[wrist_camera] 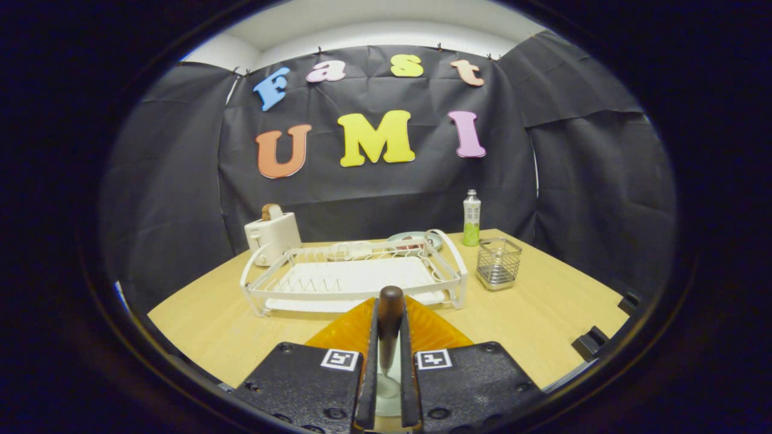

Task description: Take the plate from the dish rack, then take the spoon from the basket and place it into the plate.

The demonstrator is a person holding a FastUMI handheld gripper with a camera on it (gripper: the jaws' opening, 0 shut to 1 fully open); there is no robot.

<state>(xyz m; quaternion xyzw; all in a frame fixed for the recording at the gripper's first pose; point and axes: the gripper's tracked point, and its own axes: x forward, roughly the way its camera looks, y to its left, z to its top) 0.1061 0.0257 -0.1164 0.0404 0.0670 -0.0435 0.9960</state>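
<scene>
Desk (pixel 543 301), light wood, carries everything. White dish rack (pixel 356 280) sits just beyond the jaws, no plate standing in it. Amber plate (pixel 344 331) lies directly under the jaws, just short of the rack. White toaster (pixel 272 236) behind the rack's left end. Wire basket (pixel 498 263) ahead and right of the jaws; bottle (pixel 471 218) behind it. Jaws (pixel 389 337) narrow, clamped on the spoon (pixel 390 319), dark handle pointing forward, bowl end back between the fingers, above the plate.

Cloth-walled booth w/ dish rack (pixel 356 278)

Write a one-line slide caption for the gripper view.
Claw shut on spoon above amber plate, empty dish rack and mesh basket beyond.
</scene>
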